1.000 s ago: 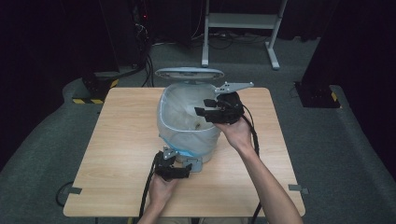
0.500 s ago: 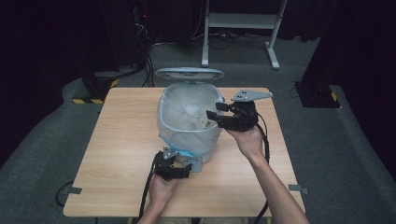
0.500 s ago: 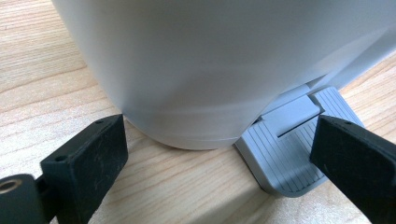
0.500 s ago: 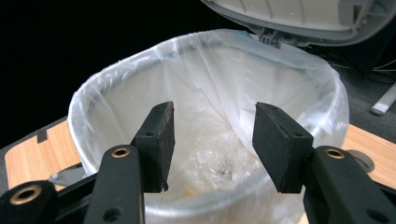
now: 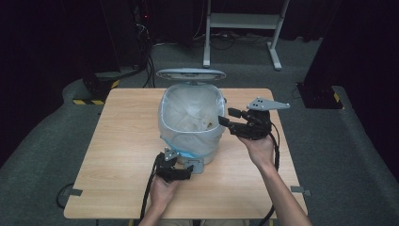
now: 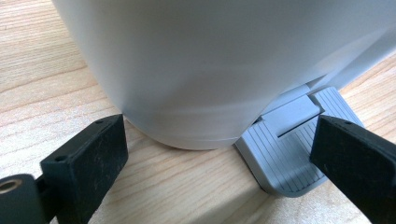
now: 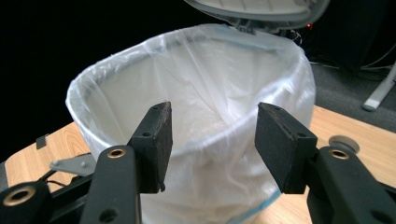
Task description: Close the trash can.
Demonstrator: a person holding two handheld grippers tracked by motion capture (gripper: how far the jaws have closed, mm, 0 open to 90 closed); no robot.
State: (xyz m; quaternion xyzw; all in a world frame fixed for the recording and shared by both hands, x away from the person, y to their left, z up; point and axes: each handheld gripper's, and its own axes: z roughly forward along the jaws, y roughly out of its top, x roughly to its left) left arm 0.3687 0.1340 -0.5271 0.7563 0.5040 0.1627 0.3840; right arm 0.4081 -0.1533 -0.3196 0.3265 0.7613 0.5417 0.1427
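Note:
A white pedal bin [image 5: 190,141] lined with a clear plastic bag [image 7: 196,98] stands mid-table, its lid [image 5: 190,74] raised at the back. A few small scraps lie at the bottom of the bag. My right gripper [image 5: 226,117] hovers just outside the bin's right rim and points at it. Its jaws [image 7: 212,135] have just been opening, with nothing between them. Low at the bin's front, my left gripper [image 5: 181,172] is open with its jaws wide [image 6: 219,135]. One jaw sits beside the bin's base and the other lies over the grey pedal [image 6: 280,149].
The wooden table [image 5: 127,141] has bare room to the left and right of the bin. Behind it on the dark floor are a metal stand [image 5: 240,28], cables and black equipment. A small round disc [image 7: 343,142] lies on the table beyond the bin.
My right gripper has moved from above the bin's opening out to the right of its rim, sinking slightly. The left gripper has stayed by the pedal.

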